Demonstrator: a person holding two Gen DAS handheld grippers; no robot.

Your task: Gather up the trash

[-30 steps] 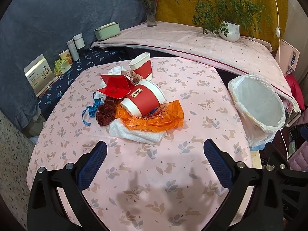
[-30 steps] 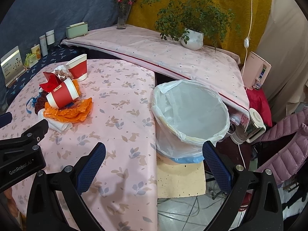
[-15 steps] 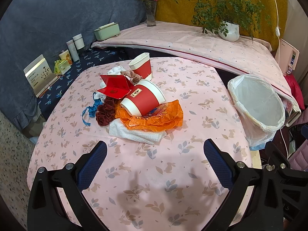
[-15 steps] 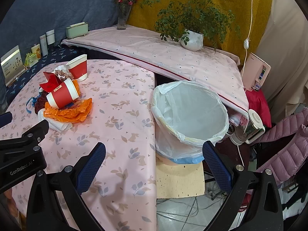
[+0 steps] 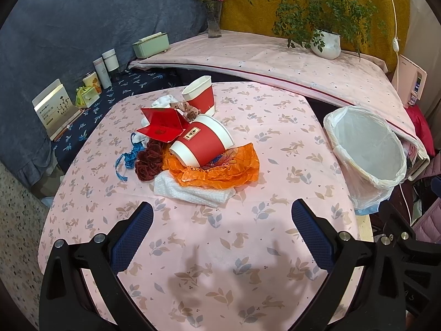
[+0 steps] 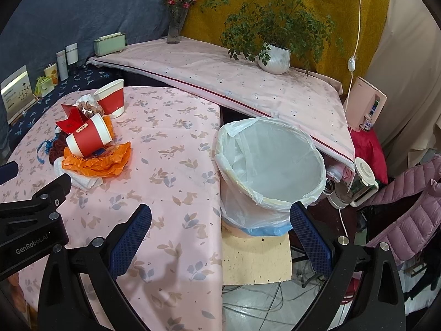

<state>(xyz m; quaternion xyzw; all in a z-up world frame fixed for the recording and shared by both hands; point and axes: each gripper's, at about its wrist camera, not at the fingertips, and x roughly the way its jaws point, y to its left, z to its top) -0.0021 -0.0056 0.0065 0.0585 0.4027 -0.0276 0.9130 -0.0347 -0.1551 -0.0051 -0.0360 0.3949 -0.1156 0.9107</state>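
Note:
A heap of trash lies on the pink table [image 5: 209, 248]: a tipped red-and-white paper cup [image 5: 202, 143] [image 6: 89, 139], orange plastic wrap [image 5: 220, 169] [image 6: 99, 161], a white tissue [image 5: 193, 191], a red card box [image 5: 162, 127], a dark red scrunchie [image 5: 148, 160] and a blue ribbon [image 5: 129, 155]. A second cup [image 5: 199, 95] [image 6: 111, 98] stands upright behind. The lined bin [image 5: 366, 151] [image 6: 268, 165] sits off the table's right edge. My left gripper [image 5: 222, 220] hovers open just short of the tissue. Holding nothing, my right gripper [image 6: 220, 223] is open before the bin.
A pink-covered ledge [image 6: 234, 77] carries a potted plant [image 6: 275, 58], a flower vase [image 6: 175, 27] and a green box [image 6: 110, 44]. Small bottles and a card stand [image 5: 53, 107] line the dark cloth at left. A pink jacket [image 6: 408, 207] and cables lie right of the bin.
Both views have shifted only slightly; the trash heap and bin stay where they were, and both grippers remain open.

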